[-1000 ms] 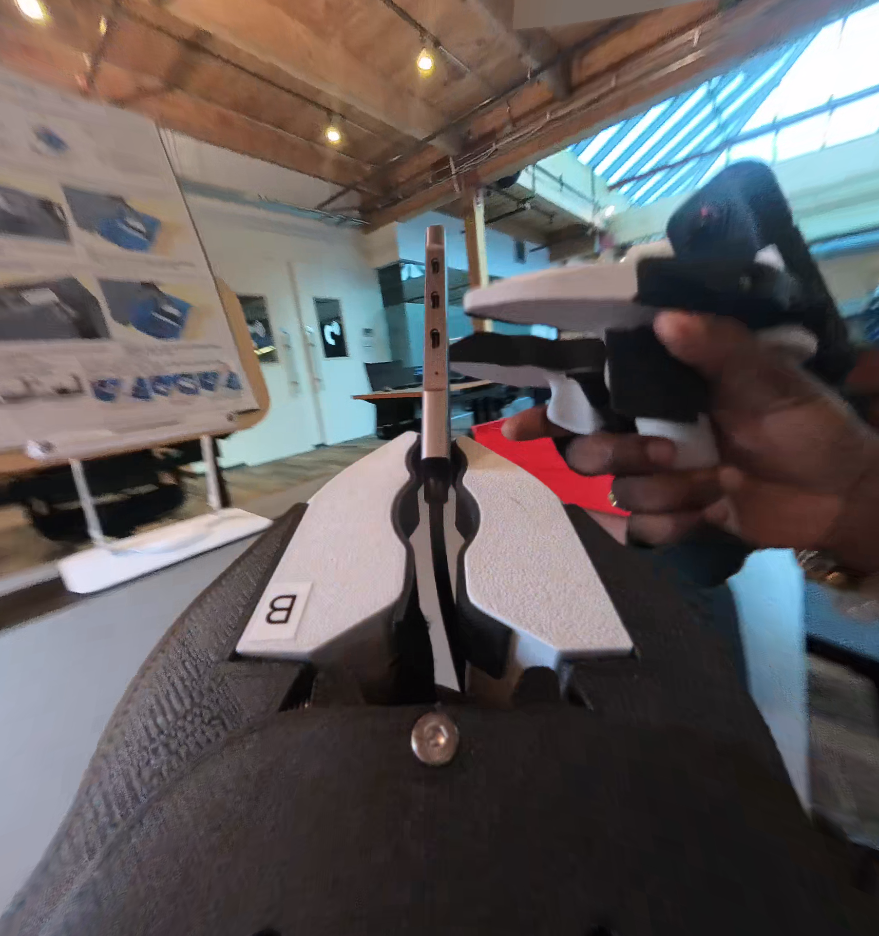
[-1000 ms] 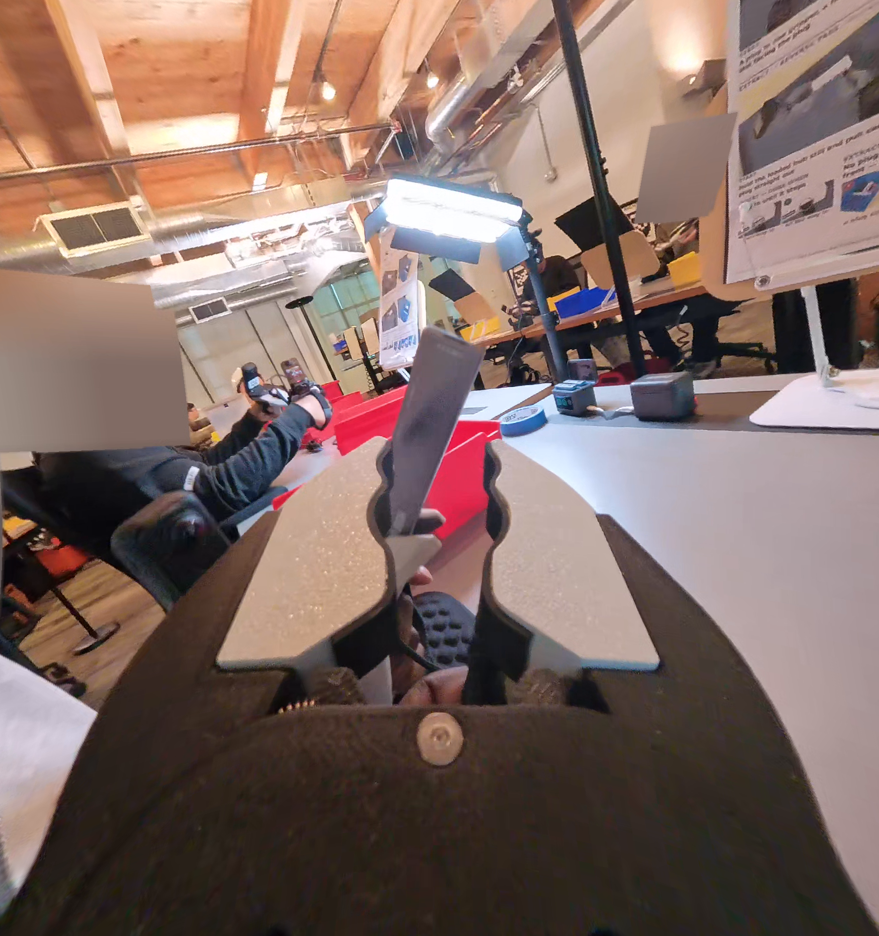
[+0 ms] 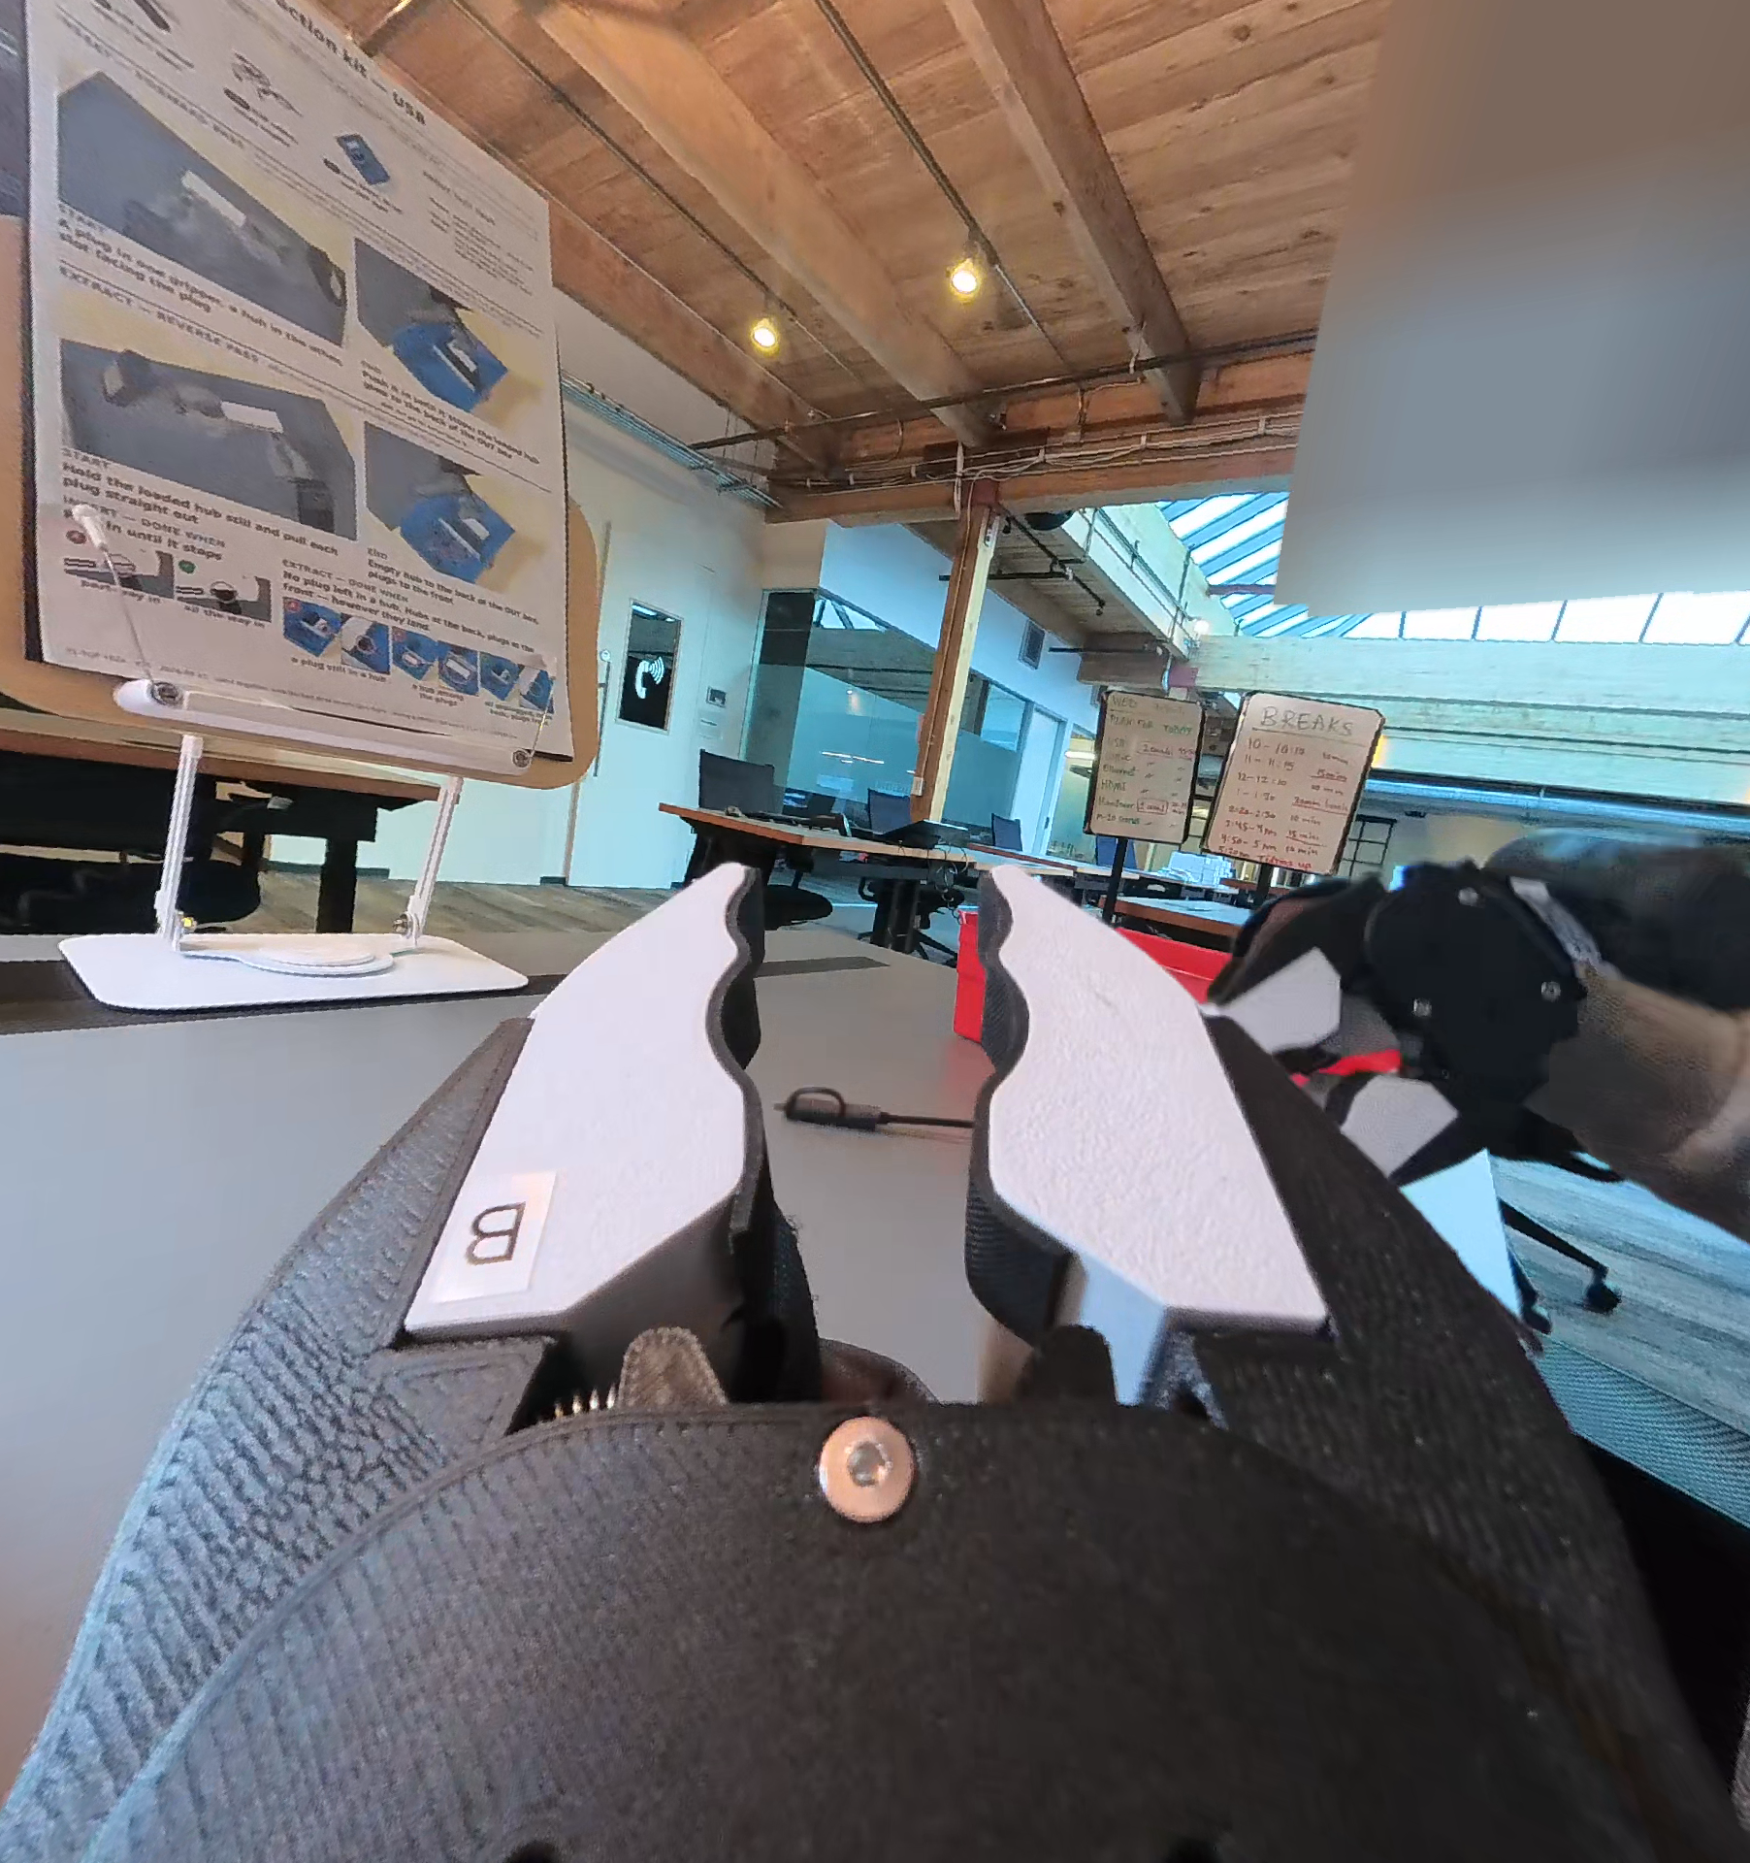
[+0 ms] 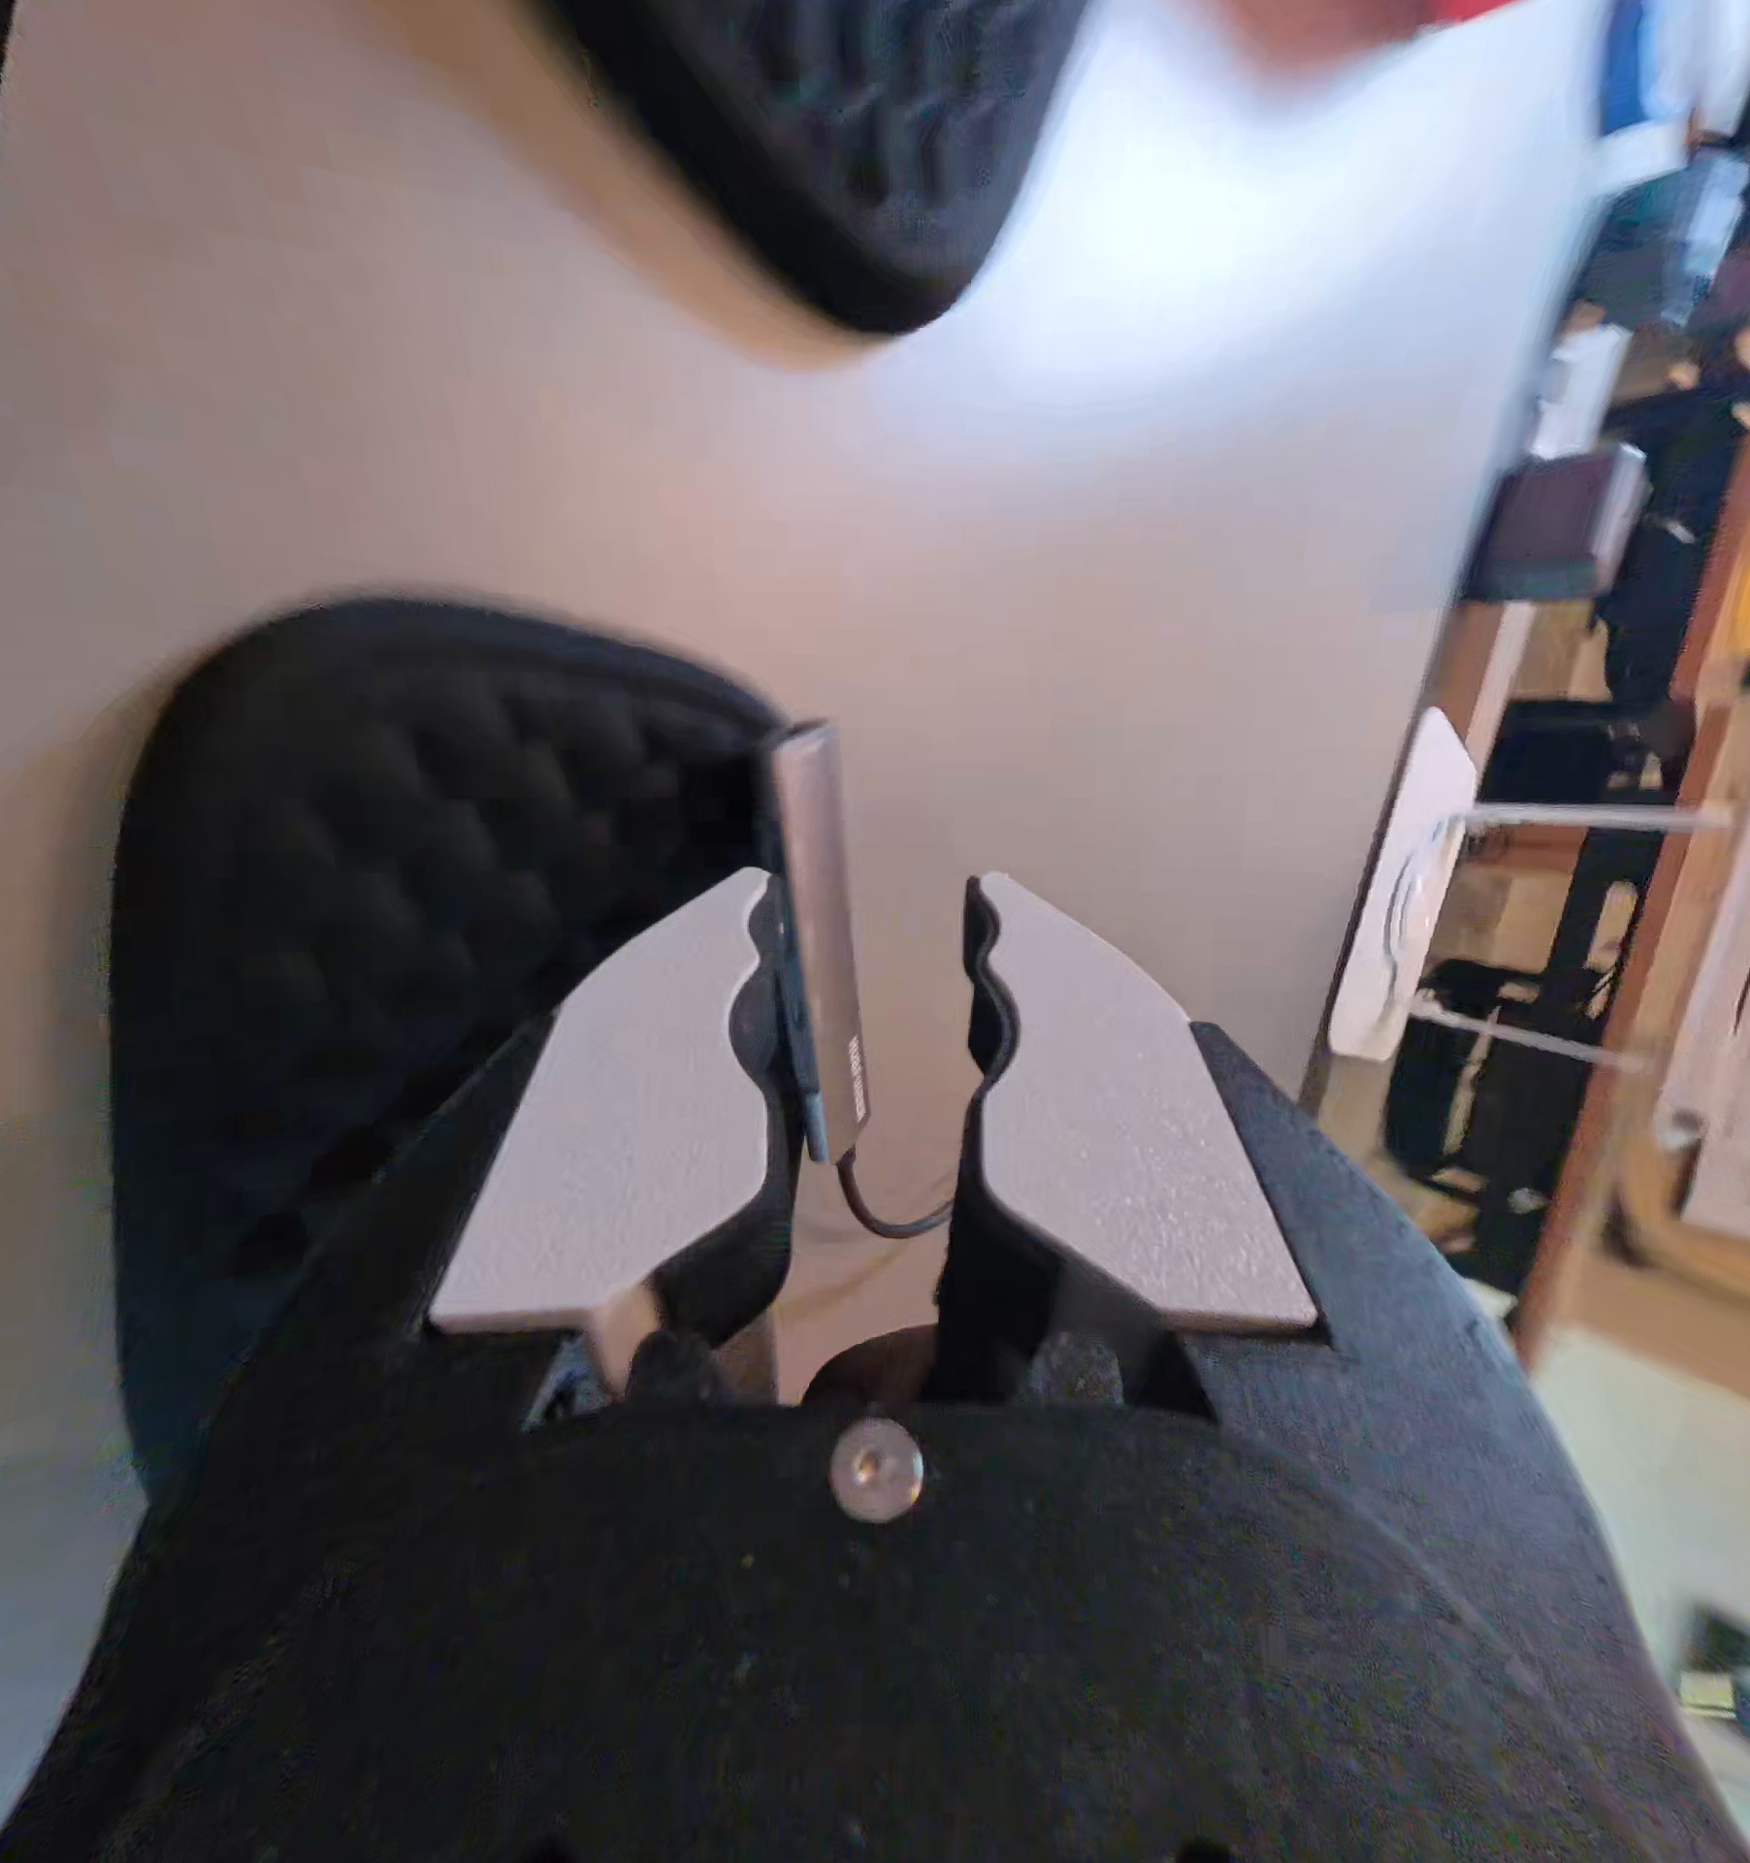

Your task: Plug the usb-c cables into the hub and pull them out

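Observation:
My left gripper [image 3: 866, 887] is open and empty above the grey table [image 3: 246, 1159]. A black cable plug [image 3: 841, 1111] lies on the table, seen between its fingers. My right gripper [image 4: 871, 892] is open. The slim grey hub [image 4: 816, 907] stands on edge between its jaws, against the inner side of the left finger [image 4: 649, 1089]. The hub's short black cable [image 4: 891, 1215] curls below it. The right wrist view is turned sideways and blurred. In the left wrist view the right gripper [image 3: 1304, 1048] is held by a hand at the right.
An instruction sheet on a white stand [image 3: 286, 968] is at the table's far left; it also shows in the right wrist view [image 4: 1405, 887]. A red bin [image 3: 972, 983] sits past the table. Black padded shapes [image 4: 397, 907] lie close beside the hub.
My left gripper has opened, let go of the hub and dropped low over the table. The hub now sits between the right gripper's open jaws, and the right view has rolled sideways.

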### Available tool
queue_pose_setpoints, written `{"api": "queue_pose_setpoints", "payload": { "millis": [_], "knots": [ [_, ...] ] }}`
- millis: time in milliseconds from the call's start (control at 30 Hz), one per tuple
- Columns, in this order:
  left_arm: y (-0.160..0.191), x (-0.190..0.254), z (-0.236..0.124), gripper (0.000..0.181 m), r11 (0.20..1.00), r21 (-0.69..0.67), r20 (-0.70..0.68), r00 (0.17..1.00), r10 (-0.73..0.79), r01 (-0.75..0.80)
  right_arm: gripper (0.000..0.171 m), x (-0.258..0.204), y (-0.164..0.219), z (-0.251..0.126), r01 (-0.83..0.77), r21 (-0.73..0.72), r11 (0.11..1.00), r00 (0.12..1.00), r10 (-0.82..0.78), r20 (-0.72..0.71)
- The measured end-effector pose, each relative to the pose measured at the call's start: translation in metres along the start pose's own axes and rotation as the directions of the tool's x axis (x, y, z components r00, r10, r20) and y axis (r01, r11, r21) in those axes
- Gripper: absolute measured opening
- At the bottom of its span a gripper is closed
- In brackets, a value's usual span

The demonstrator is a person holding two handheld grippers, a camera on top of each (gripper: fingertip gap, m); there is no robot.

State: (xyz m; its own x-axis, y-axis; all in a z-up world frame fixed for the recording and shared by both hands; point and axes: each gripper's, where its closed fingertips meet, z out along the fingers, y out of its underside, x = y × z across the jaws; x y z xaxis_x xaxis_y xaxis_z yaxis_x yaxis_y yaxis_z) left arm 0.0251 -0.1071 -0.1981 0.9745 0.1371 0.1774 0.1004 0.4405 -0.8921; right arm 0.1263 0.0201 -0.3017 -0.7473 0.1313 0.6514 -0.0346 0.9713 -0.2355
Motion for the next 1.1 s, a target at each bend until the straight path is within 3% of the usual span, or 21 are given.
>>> {"api": "queue_pose_setpoints", "payload": {
  "millis": [67, 100, 167, 233, 300, 400, 567, 700, 800, 933, 1100],
  "knots": [
    [0.001, 0.001, 0.001, 0.041, 1.0, -0.007, -0.004, 1.0, 0.008, -0.008, 0.044, 0.023, -0.016, -0.012, -0.226, 0.178, 0.958, 0.965, 0.246, -0.095],
    [0.002, 0.002, 0.001, 0.041, 1.0, -0.011, -0.006, 1.0, 0.01, -0.01, 0.047, 0.037, -0.024, -0.02, -0.335, 0.305, 0.891, 0.913, 0.387, -0.129],
    [0.003, 0.002, 0.001, 0.041, 1.0, -0.017, -0.009, 1.0, 0.01, -0.011, 0.055, 0.062, -0.028, -0.038, -0.487, 0.554, 0.675, 0.752, 0.647, -0.126],
    [0.004, 0.003, 0.002, 0.042, 1.0, -0.021, -0.018, 1.0, 0.012, -0.013, 0.065, 0.078, -0.019, -0.053, -0.526, 0.737, 0.425, 0.577, 0.815, -0.059],
    [0.005, 0.009, 0.002, 0.052, 0.999, -0.038, -0.049, 0.999, 0.018, -0.02, 0.074, 0.082, -0.001, -0.054, -0.552, 0.799, 0.237, 0.426, 0.905, 0.026],
    [0.02, 0.019, 0.007, 0.073, 0.987, -0.161, -0.097, 0.995, -0.018, 0.003, 0.081, 0.071, 0.013, -0.042, -0.593, 0.8, 0.095, 0.31, 0.944, 0.118],
    [-0.009, 0.03, 0.009, 0.07, 0.978, -0.21, -0.096, 0.995, -0.011, -0.01, 0.071, 0.074, 0.022, -0.058, -0.528, 0.849, -0.006, 0.269, 0.948, 0.173],
    [-0.074, -0.012, -0.018, 0.055, 0.973, -0.203, 0.14, 0.98, 0.14, -0.11, 0.063, 0.076, 0.031, -0.066, -0.491, 0.867, -0.09, 0.225, 0.948, 0.226],
    [-0.1, -0.073, -0.067, 0.05, 0.943, -0.31, 0.406, 0.88, 0.246, -0.121, 0.061, 0.076, 0.032, -0.066, -0.49, 0.866, -0.098, 0.221, 0.948, 0.231],
    [-0.083, -0.142, -0.139, 0.05, 0.829, -0.559, 0.612, 0.68, 0.405, 0.009, 0.058, 0.076, 0.03, -0.062, -0.504, 0.86, -0.083, 0.226, 0.948, 0.224],
    [-0.044, -0.172, -0.182, 0.035, 0.65, -0.743, 0.598, 0.593, 0.538, 0.159, 0.056, 0.076, 0.031, -0.063, -0.502, 0.86, -0.091, 0.219, 0.949, 0.228]
  ]
}}
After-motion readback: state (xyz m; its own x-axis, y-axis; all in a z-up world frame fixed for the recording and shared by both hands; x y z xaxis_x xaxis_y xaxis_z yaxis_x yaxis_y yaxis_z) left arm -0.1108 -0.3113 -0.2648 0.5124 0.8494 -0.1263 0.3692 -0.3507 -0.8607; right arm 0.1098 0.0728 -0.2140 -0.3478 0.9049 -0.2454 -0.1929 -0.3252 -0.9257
